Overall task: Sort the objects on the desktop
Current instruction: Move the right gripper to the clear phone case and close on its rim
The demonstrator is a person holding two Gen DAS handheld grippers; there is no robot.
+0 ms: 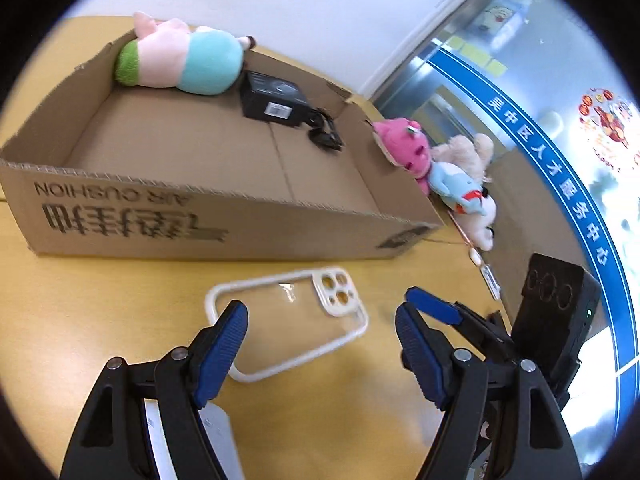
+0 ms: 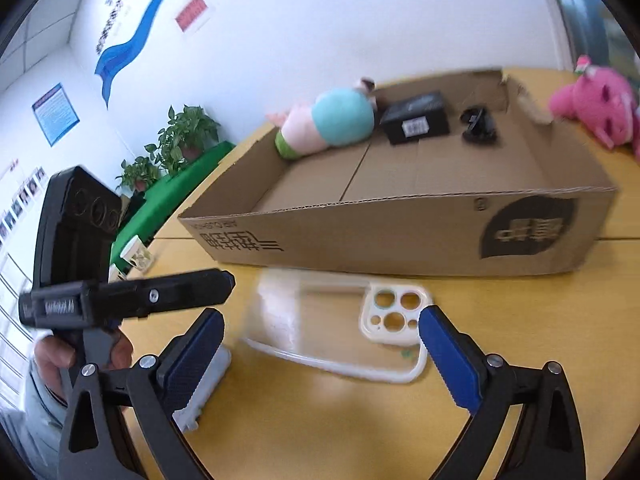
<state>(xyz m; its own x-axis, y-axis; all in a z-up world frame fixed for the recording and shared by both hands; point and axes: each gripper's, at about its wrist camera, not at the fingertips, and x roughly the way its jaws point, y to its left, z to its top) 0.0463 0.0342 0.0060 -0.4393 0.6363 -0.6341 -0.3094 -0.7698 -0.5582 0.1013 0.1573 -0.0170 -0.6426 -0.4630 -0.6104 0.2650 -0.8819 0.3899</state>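
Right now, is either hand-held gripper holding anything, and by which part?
Nothing is held. The left hand-held gripper and right hand-held gripper are both open above the clear phone case, which lies on the table.

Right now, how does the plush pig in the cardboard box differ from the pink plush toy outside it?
The plush pig lies inside the cardboard box, against its far wall; the pink plush toy sits on the table outside the box's corner. The plush pig is pale pink with a light blue body and green end; the pink plush toy is bright magenta. The pig lies alone beside a black adapter; the pink toy is bunched with other plush toys. Both are soft toys.
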